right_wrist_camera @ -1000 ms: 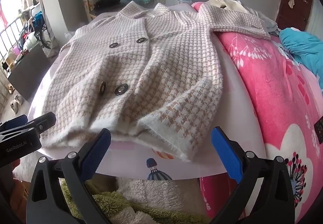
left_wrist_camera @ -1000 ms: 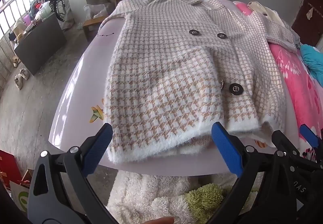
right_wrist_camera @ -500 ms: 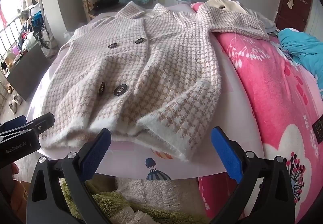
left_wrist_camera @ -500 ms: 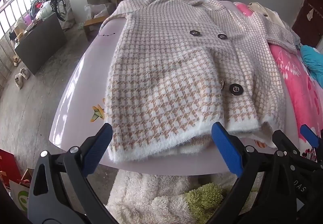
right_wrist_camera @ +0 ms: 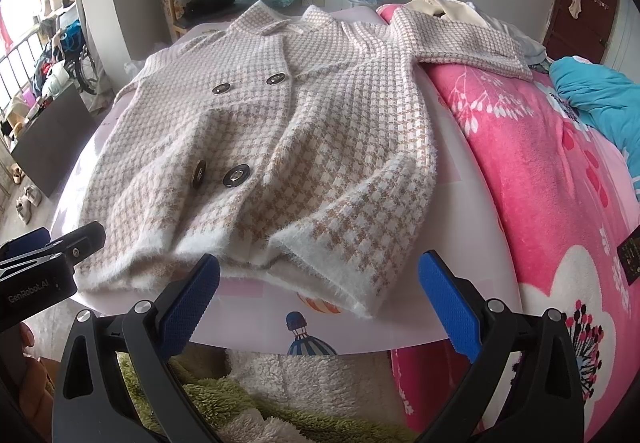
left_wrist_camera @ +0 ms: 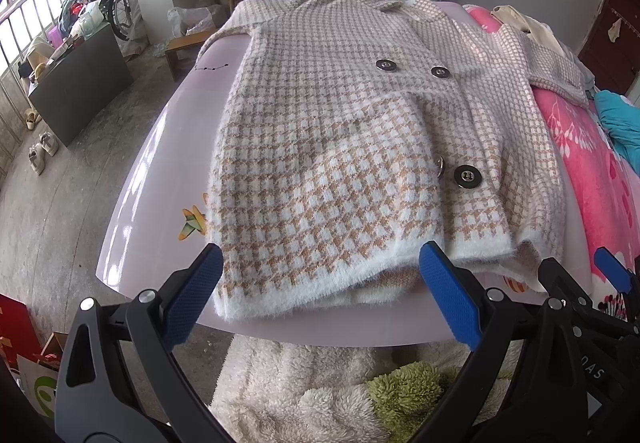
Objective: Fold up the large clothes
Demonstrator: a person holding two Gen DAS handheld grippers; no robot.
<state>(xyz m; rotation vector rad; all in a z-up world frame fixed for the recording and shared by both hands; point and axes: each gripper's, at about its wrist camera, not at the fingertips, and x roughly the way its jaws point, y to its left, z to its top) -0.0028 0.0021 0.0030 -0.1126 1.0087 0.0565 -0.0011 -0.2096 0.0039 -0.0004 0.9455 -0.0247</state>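
From where I sit, almost nothing has shifted over the last second: both views have only crept a little nearer the hem, and the garment lies as it lay. I read that as a lining-up pause before the first grasp, with no fold begun.

My left gripper [left_wrist_camera: 320,295] hangs just off the near table edge with its blue pads spread wide and nothing between them. Its left pad [left_wrist_camera: 192,299] sits by the left hem corner [left_wrist_camera: 228,307], which looks like the natural thing to pinch.

The houndstooth coat [left_wrist_camera: 340,147] is spread front-up on the pale round table [left_wrist_camera: 160,163], collar at the far side, four dark buttons showing, white fuzzy hem towards me. Its far-right sleeve [right_wrist_camera: 460,39] trails off the table onto the pink blanket [right_wrist_camera: 540,171].

My right gripper [right_wrist_camera: 318,303] is likewise fully open and empty, poised before the right hem corner [right_wrist_camera: 360,299], which is curled and slightly lifted. That fluffy edge may slip unless I bite deep.
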